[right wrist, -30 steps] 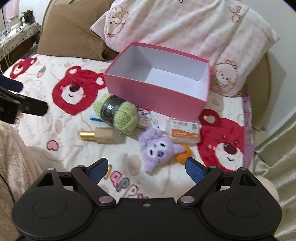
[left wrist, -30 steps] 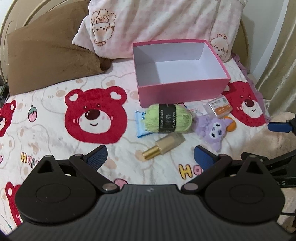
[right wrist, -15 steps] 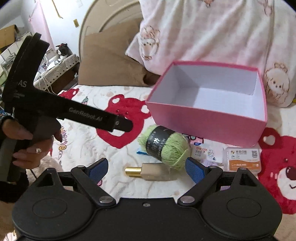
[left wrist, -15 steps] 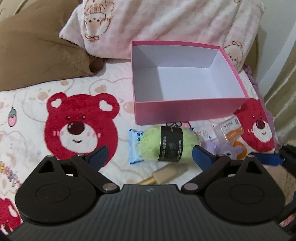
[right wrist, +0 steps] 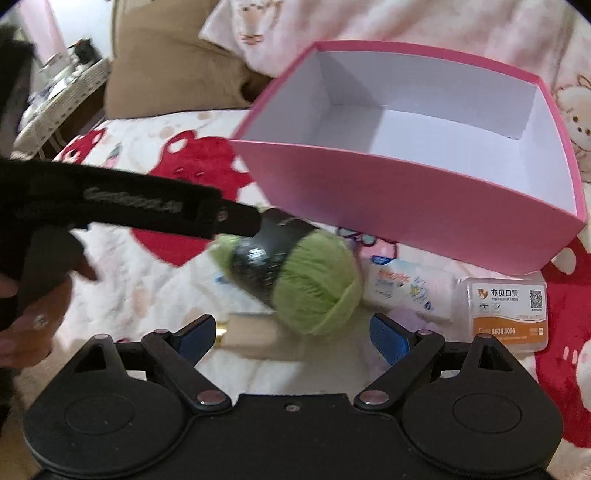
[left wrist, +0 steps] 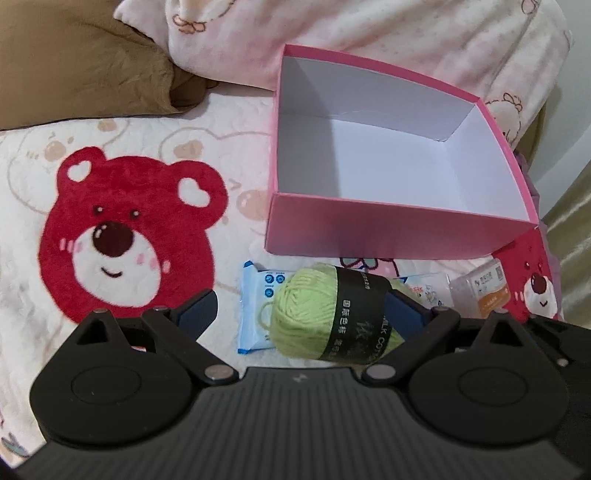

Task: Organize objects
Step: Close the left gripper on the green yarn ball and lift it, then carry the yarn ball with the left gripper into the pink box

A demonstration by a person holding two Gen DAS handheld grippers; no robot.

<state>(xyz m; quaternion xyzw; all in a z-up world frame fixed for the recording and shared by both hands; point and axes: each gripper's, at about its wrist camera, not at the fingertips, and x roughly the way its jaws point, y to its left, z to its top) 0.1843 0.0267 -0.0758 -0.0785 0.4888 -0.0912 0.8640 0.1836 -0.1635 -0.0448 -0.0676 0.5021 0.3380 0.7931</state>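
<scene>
A green yarn ball (left wrist: pixel 314 317) with a black label lies on the bear-print bedspread in front of an empty pink box (left wrist: pixel 388 229). My left gripper (left wrist: pixel 300 313) is open and straddles the ball, with its right finger against the labelled end. In the right wrist view the same yarn ball (right wrist: pixel 317 291) lies just ahead of my open right gripper (right wrist: pixel 291 336), which holds nothing. The left tool's black arm (right wrist: pixel 147 203) reaches in from the left to the ball. The pink box (right wrist: pixel 406 199) stands behind it.
A blue wipe packet (left wrist: pixel 255 306) lies left of the yarn. A clear case with an orange label (right wrist: pixel 506 314), a white packet (right wrist: pixel 402 288) and a partly hidden gold bottle (right wrist: pixel 251 332) lie nearby. Brown pillow (left wrist: pixel 74 62) and pink pillow (left wrist: pixel 369 33) sit behind. A hand (right wrist: pixel 33 321) holds the left tool.
Both grippers have moved forward and down toward the yarn ball. The left gripper now has the ball between its open fingers. The bottle and plush toy have dropped out of the left view.
</scene>
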